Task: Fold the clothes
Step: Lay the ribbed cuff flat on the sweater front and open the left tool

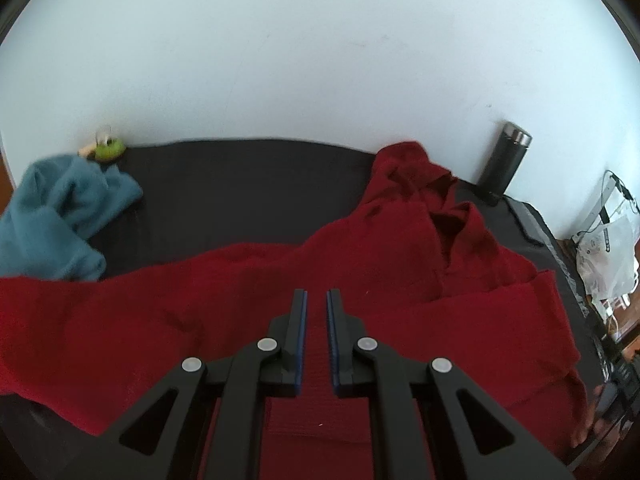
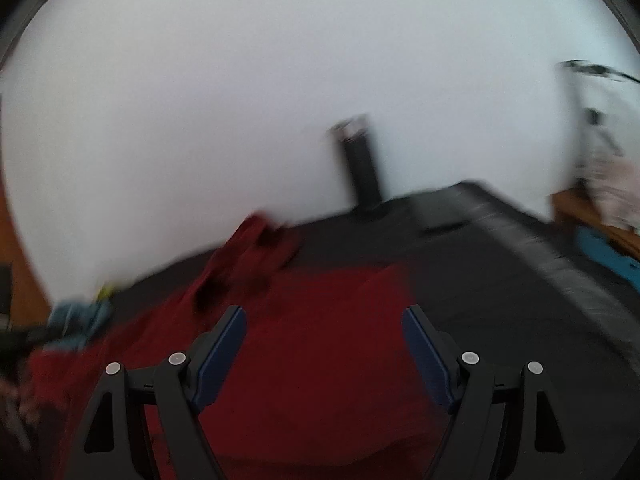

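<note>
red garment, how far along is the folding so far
Done: little; the red garment lies spread and rumpled on the dark surface, no neat fold visible. In hand: the left gripper is nearly shut with red fabric seen between its fingers; the right gripper hangs open above the cloth. Left: folding it, then the crumpled blue garment.

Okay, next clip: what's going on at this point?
A person with a gripper in each hand is folding clothes on a dark-covered table. A red garment lies spread and rumpled across it. The left gripper is over the red cloth with jaws nearly shut, and nothing visibly pinched. The right gripper hangs over it with jaws wide open. A teal garment waits crumpled at the table's left end.
</note>
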Available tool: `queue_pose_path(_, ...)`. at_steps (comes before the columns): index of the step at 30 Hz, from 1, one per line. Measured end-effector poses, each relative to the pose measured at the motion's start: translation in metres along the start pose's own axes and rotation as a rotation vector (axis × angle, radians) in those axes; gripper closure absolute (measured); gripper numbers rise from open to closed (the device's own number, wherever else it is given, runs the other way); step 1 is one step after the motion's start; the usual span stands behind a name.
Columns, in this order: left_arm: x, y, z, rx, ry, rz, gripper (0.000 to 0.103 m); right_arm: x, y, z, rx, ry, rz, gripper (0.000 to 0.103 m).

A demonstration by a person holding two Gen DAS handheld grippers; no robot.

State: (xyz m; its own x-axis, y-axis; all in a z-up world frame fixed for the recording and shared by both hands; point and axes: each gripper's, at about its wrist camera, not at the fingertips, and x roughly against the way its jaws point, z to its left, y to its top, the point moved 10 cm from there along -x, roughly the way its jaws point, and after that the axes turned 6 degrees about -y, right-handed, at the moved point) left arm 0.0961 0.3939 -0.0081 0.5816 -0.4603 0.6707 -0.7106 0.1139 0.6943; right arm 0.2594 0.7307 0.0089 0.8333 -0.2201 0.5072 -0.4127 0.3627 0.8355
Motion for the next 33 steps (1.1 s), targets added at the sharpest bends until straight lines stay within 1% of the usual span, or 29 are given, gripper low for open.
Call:
queue_pose_path(2, -0.005, -0.008, 0.003, 0.013, -0.014, 0.021, 0.093, -0.015, -0.014, 0.010, 0.036, 0.017, 0.080, 0.021)
queue_pose_path(6, -0.014, -0.026, -0.007, -0.008, -0.062, 0.059, 0.092, -0.040, -0.042, 0.018, 0.095, 0.000, 0.233, 0.021)
queue_pose_path(8, -0.019, -0.035, -0.018, -0.032, -0.090, 0.079, 0.089, -0.049, -0.050, 0.017, 0.107, -0.026, 0.279, 0.021)
queue_pose_path(9, -0.022, -0.040, -0.023, -0.047, -0.102, 0.091, 0.083, -0.052, -0.053, 0.016, 0.105, -0.034, 0.300, 0.021)
queue_pose_path(10, -0.028, -0.047, -0.029, -0.067, -0.109, 0.109, 0.076, -0.054, -0.054, 0.014, 0.102, -0.040, 0.309, 0.021)
queue_pose_path(12, -0.038, -0.060, -0.041, -0.104, -0.120, 0.143, 0.070, -0.055, -0.055, 0.010, 0.096, -0.053, 0.319, 0.021)
queue_pose_path(18, -0.050, -0.071, -0.042, -0.147, -0.080, 0.161, 0.069, -0.060, -0.057, 0.009, 0.141, -0.099, 0.332, 0.021)
queue_pose_path(20, -0.050, -0.072, -0.041, -0.153, -0.076, 0.153, 0.069, -0.062, -0.057, 0.010, 0.155, -0.105, 0.336, 0.020)
queue_pose_path(24, -0.049, -0.073, -0.041, -0.177, -0.062, 0.140, 0.069, -0.067, -0.062, 0.017, 0.230, -0.121, 0.360, 0.009)
queue_pose_path(29, -0.051, -0.069, -0.039, -0.154, -0.085, 0.139, 0.069, -0.070, -0.066, 0.022, 0.276, -0.124, 0.376, 0.003)
queue_pose_path(33, -0.048, -0.068, -0.034, -0.100, -0.116, 0.141, 0.069, -0.071, -0.068, 0.023, 0.280, -0.116, 0.379, 0.001)
